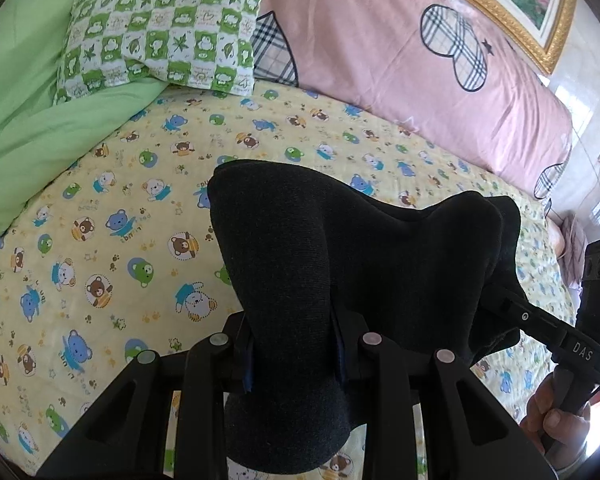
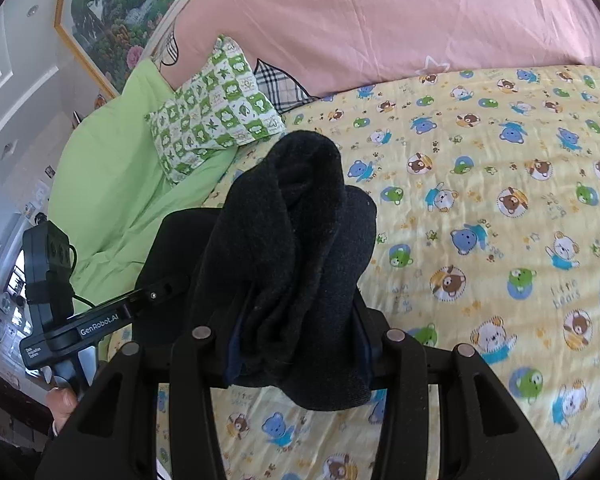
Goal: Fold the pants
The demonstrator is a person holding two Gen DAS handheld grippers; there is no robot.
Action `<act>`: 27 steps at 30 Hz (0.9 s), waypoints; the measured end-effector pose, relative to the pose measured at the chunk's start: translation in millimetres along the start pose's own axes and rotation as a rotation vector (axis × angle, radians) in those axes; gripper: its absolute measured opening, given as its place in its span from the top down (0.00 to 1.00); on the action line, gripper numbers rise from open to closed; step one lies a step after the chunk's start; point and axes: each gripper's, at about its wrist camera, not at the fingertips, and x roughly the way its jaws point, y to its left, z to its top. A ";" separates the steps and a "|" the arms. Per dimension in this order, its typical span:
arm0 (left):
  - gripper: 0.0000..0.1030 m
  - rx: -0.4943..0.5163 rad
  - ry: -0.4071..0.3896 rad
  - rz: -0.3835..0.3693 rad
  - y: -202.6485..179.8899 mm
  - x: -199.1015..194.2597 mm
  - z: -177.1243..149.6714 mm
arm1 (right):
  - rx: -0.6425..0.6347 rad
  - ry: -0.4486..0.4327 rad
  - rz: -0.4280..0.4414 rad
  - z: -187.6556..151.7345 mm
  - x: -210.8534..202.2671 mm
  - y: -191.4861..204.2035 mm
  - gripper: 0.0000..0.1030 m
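Observation:
The black knit pants [image 1: 340, 248] hang in the air above the bed, stretched between my two grippers. My left gripper [image 1: 292, 344] is shut on one bunched end of the pants, which wraps over its fingers and hides the tips. My right gripper [image 2: 300, 344] is shut on the other bunched end of the pants [image 2: 300, 240]. The right gripper also shows at the right of the left wrist view [image 1: 496, 300], biting the cloth. The left gripper shows at the left of the right wrist view [image 2: 168, 286], its tip buried in the pants.
Below lies a yellow bed sheet with cartoon bears [image 1: 100, 240]. A green checked pillow [image 1: 160, 32] and a green blanket [image 1: 28, 112] lie at the head. A pink quilt [image 1: 400, 60] runs along the far side. A gold-framed picture [image 2: 108, 12] hangs on the wall.

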 end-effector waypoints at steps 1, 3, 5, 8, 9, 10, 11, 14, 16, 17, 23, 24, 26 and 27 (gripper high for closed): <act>0.72 0.001 0.001 0.002 0.7 3.2 1.0 | -0.001 0.005 -0.002 1.3 2.9 -1.3 0.56; 0.72 0.003 0.005 0.009 1.3 8.4 2.8 | -0.003 0.008 -0.006 3.8 8.2 -3.8 0.56; 0.72 0.003 0.010 0.012 2.7 13.7 5.7 | -0.002 0.014 -0.007 5.9 12.9 -5.8 0.56; 0.72 0.001 0.011 0.017 4.4 18.6 9.6 | -0.005 0.018 -0.007 9.2 18.7 -7.2 0.56; 0.72 0.003 0.010 0.018 5.1 20.8 11.2 | -0.005 0.020 -0.006 10.5 20.9 -8.1 0.56; 0.72 0.005 0.009 0.021 5.7 23.4 12.4 | -0.005 0.022 -0.007 11.7 22.8 -8.9 0.56; 0.72 0.006 0.010 0.024 6.0 25.6 12.9 | -0.007 0.025 -0.009 13.0 25.2 -9.4 0.56; 0.72 0.003 0.030 0.032 9.6 36.3 11.3 | -0.018 0.040 -0.022 15.0 33.2 -10.6 0.56; 0.72 0.003 0.041 0.036 12.2 41.6 8.1 | -0.027 0.065 -0.038 15.0 40.7 -11.7 0.54; 0.72 0.005 0.042 0.038 13.1 43.6 6.5 | -0.037 0.078 -0.061 14.0 44.8 -11.9 0.54; 0.44 0.063 0.025 0.106 9.7 46.0 -1.4 | -0.069 0.105 -0.184 10.4 54.9 -23.4 0.43; 0.43 0.078 0.019 0.128 8.7 47.4 -2.8 | -0.071 0.106 -0.189 10.0 55.2 -27.0 0.42; 0.39 0.082 0.020 0.133 10.0 50.2 -4.8 | -0.055 0.106 -0.193 10.4 55.1 -35.2 0.35; 0.38 0.077 0.022 0.130 11.1 51.0 -5.3 | -0.049 0.108 -0.199 9.8 55.3 -39.1 0.32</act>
